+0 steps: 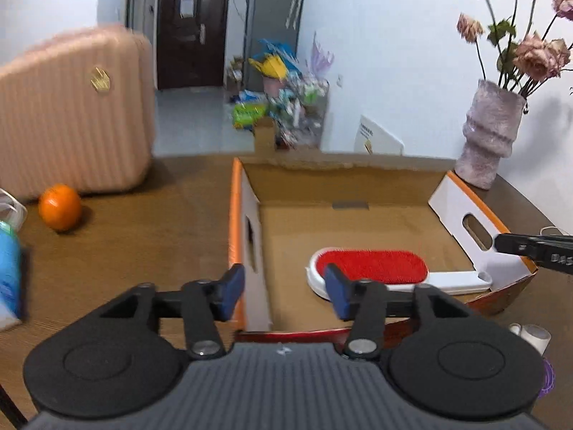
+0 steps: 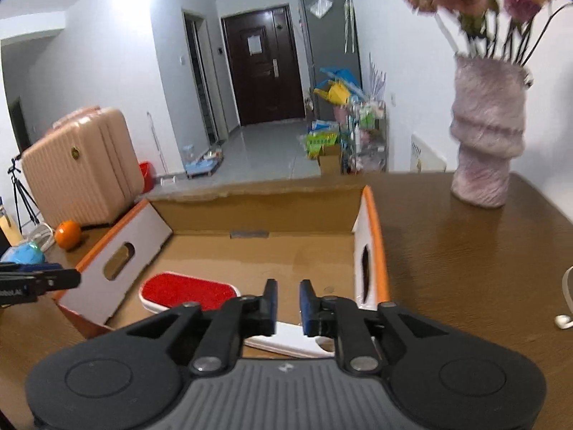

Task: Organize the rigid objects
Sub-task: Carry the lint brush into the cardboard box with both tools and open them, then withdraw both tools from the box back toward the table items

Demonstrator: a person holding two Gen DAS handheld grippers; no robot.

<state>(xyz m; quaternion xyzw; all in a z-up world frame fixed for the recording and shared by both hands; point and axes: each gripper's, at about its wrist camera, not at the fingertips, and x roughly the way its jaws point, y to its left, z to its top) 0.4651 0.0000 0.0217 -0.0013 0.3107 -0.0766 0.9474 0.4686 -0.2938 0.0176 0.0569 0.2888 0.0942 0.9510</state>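
Box: an open cardboard box [image 1: 358,215] with orange-edged white side flaps stands on the brown wooden bench [image 1: 143,222], its far wall near the bench's far edge.
Brush: a lint brush [image 1: 372,265] with a red pad and white body lies flat on the box floor; the pad end is toward the box's left wall, the white handle [image 2: 286,337] toward the right flap and the near side.
Left gripper: the left gripper [image 1: 283,290] hovers over the box's near left corner, fingers spread wide and holding nothing; one blue pad is outside the left wall, the other above the brush's pad end.
Right gripper: the right gripper [image 2: 288,304] is above the brush handle, fingers narrowly parted with a gap between the pads; whether they touch the handle I cannot tell.
Orange: an orange [image 1: 60,207] sits on the bench well left of the box, near a pink suitcase [image 1: 71,107].
Vase: a pale ribbed vase [image 2: 487,132] of dried pink flowers stands by the bench's far right corner.
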